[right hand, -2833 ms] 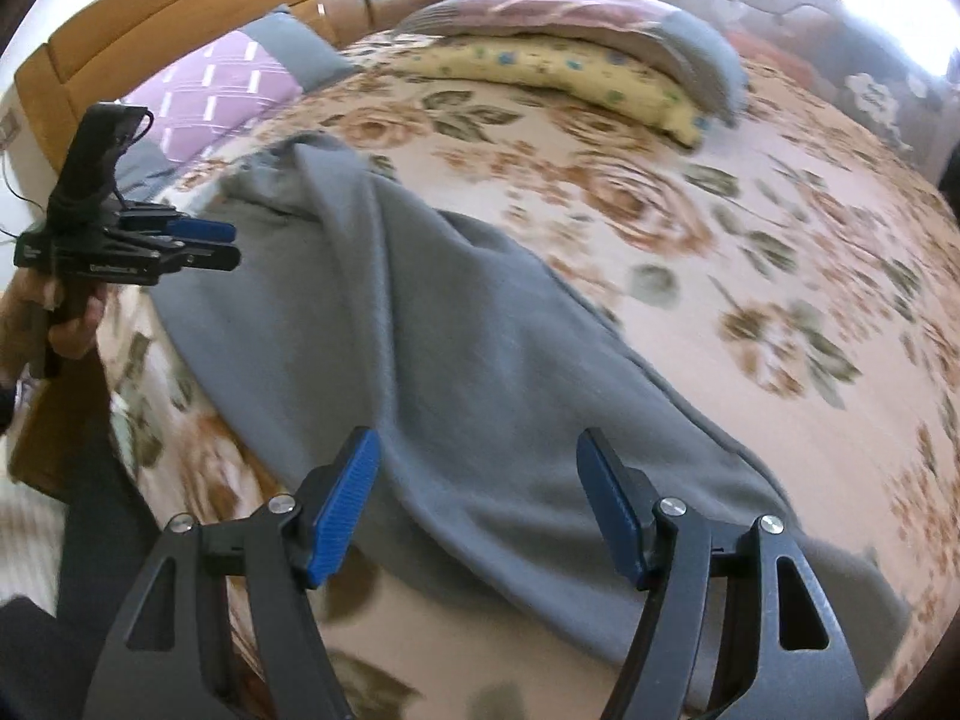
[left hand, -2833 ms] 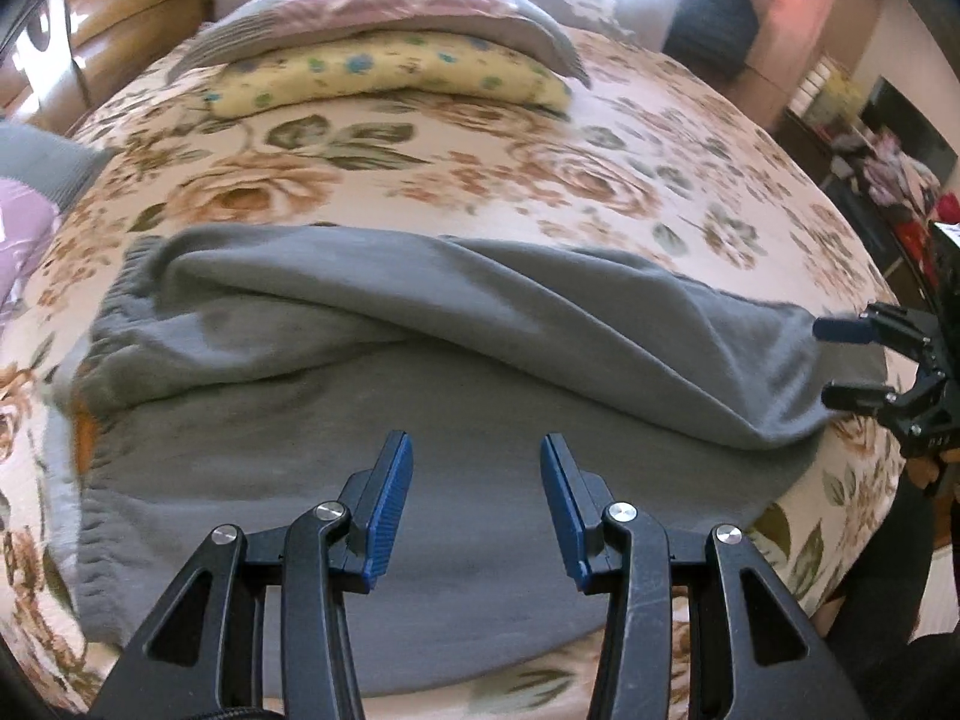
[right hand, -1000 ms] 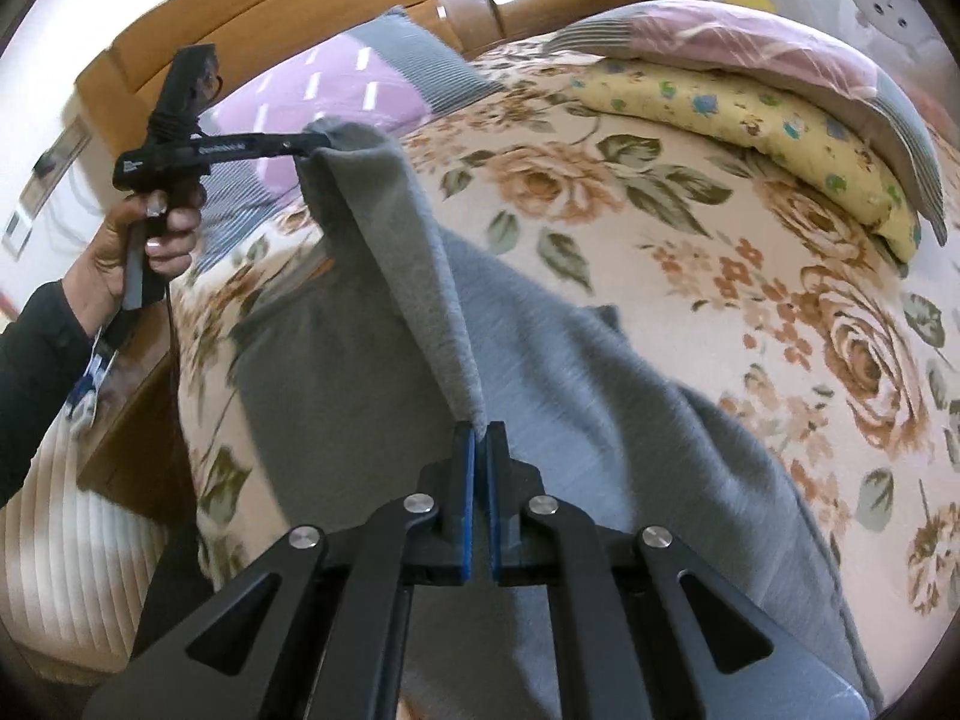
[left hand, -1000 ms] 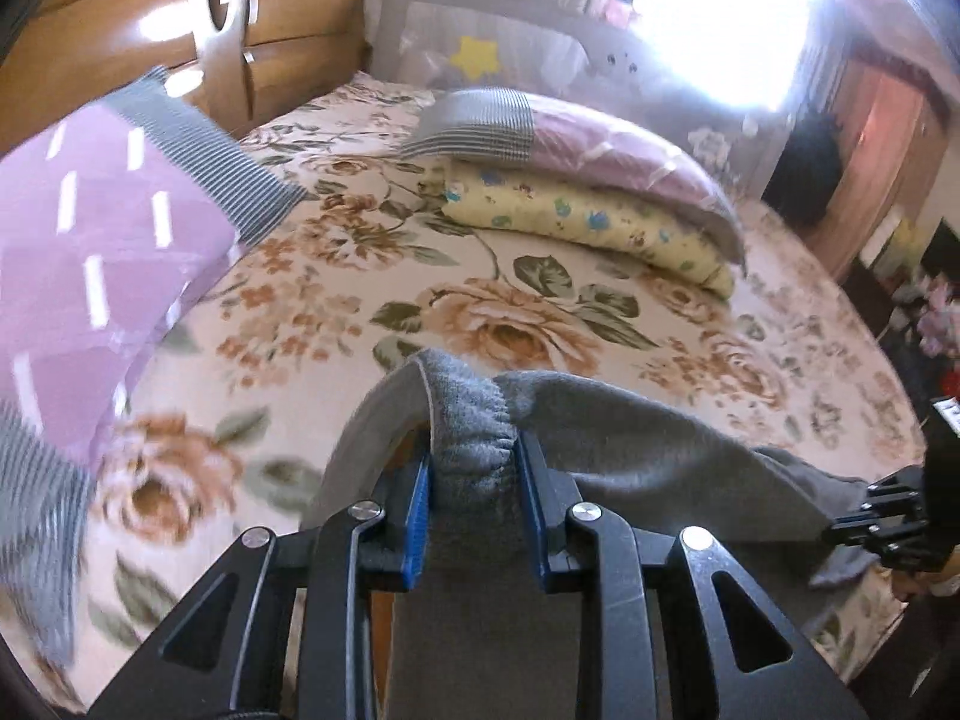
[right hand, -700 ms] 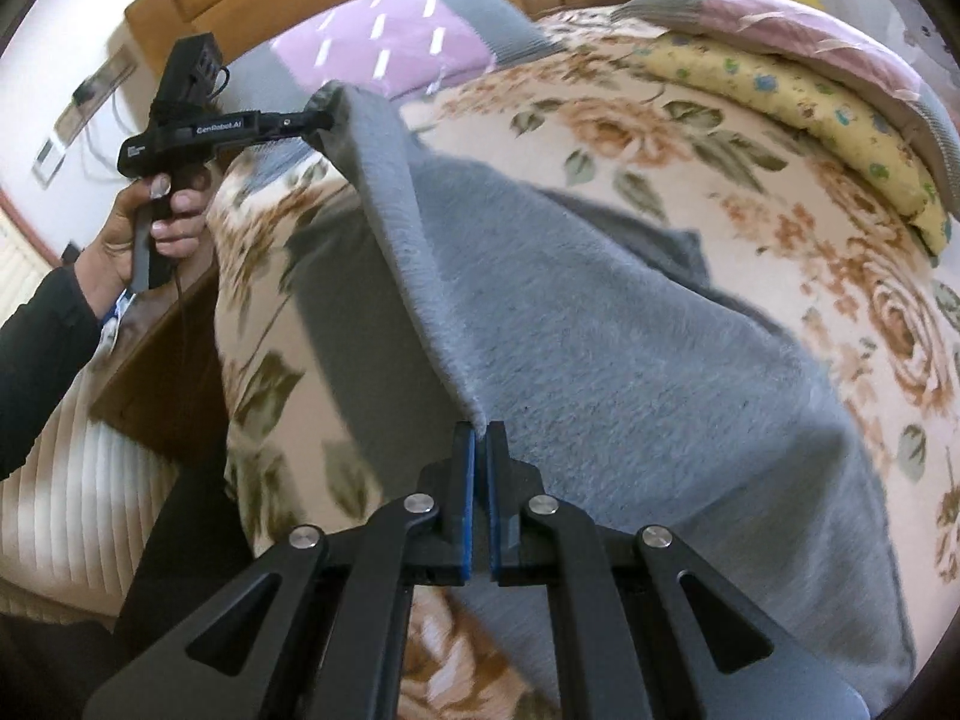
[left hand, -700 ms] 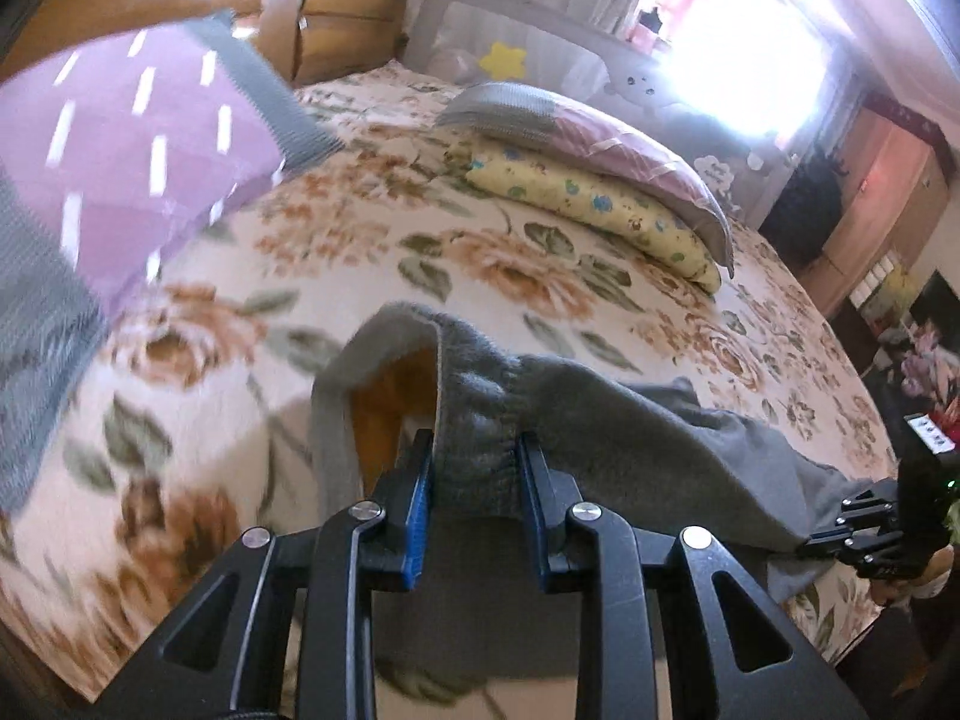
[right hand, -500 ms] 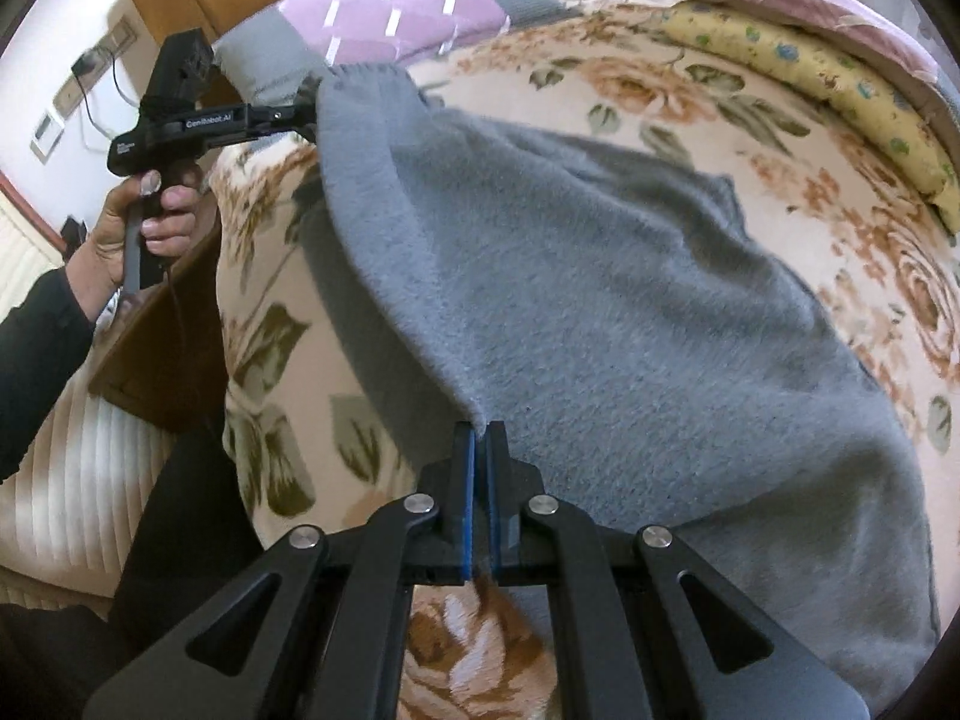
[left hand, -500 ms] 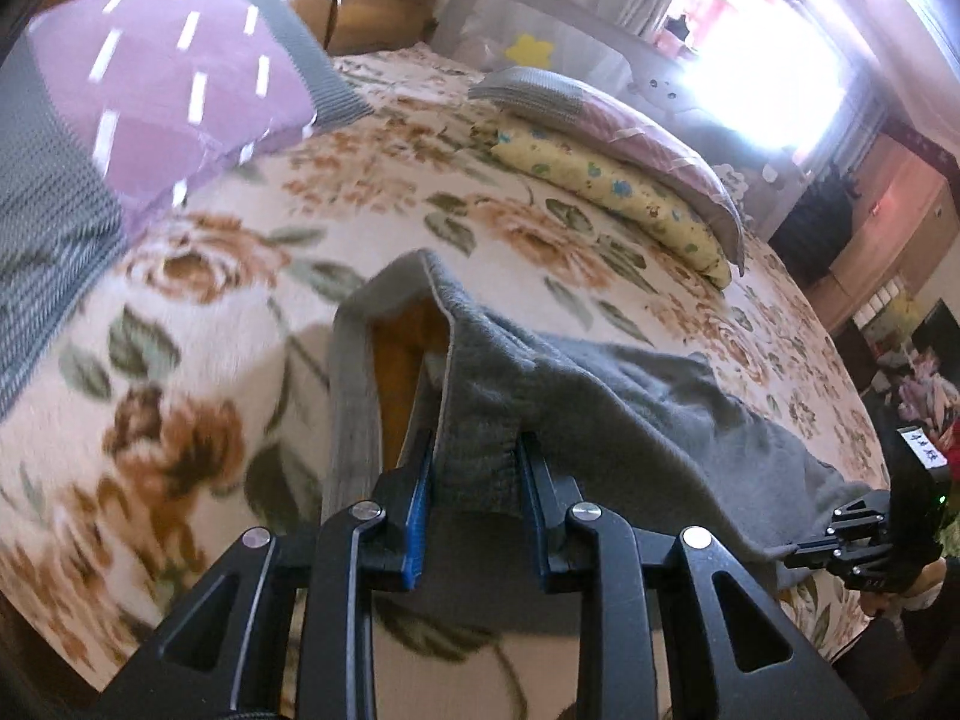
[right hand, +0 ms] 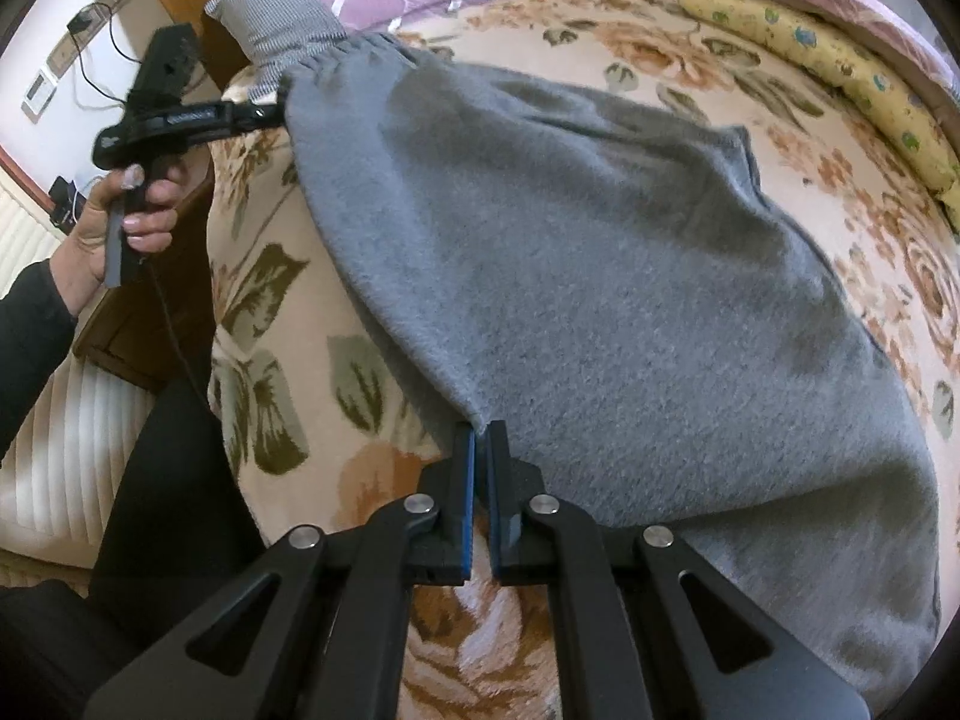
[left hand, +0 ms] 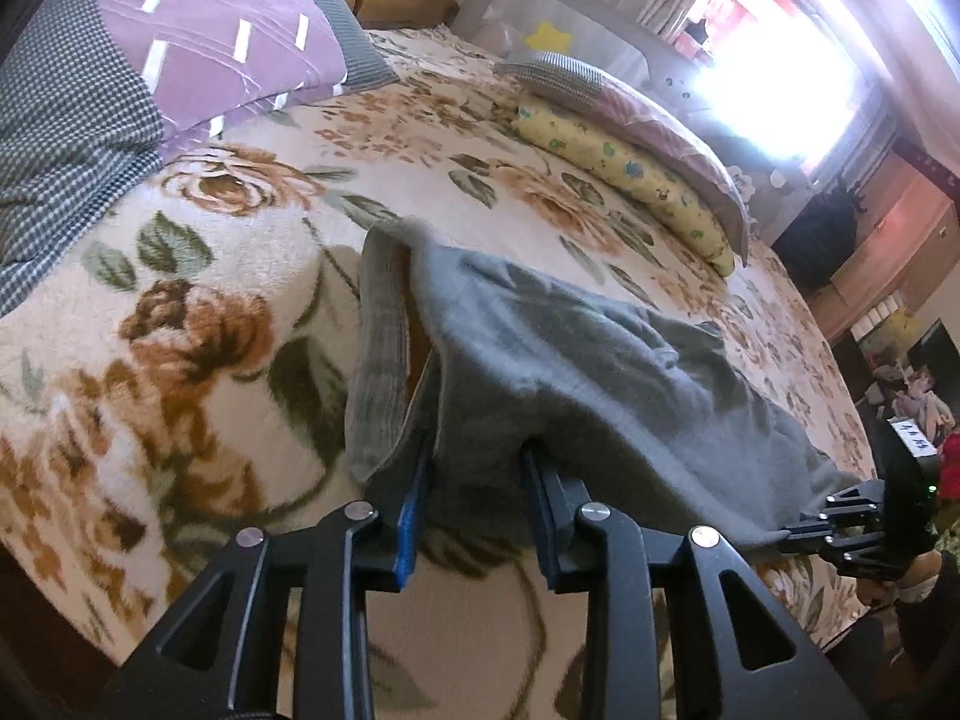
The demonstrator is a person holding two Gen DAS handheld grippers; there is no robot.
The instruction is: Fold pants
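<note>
The grey pants (right hand: 600,276) lie spread on the floral bed (left hand: 180,312), stretched between the two pairs of tongs. The left tongs (left hand: 477,468) have the elastic waistband between their blue pads; their jaws have just been opening, yet the bunched cloth fills the gap and both pads touch it, so they grasp the waistband. The right tongs (right hand: 480,438) have also just parted a little: a thin slit shows between the pads, and the folded edge of the pants meets the very tips. Whether that edge is truly pinched or only touching I cannot tell.

The pants are a soft, fleecy grey with a gathered waistband, an orange lining showing inside the opening, and a few shallow creases across the top layer.

The left wrist view shows the waistband mouth and its lining, a purple-and-grey pillow (left hand: 180,42) beside it, a yellow pillow (left hand: 630,180) farther up the bed, and the right tongs (left hand: 804,537) at the far end of the cloth. The right wrist view shows the broad top surface of the pants, and the person's left hand (right hand: 120,222) in a dark sleeve holding the left tongs (right hand: 273,114) at the waistband corner beyond the bed's edge.
</note>
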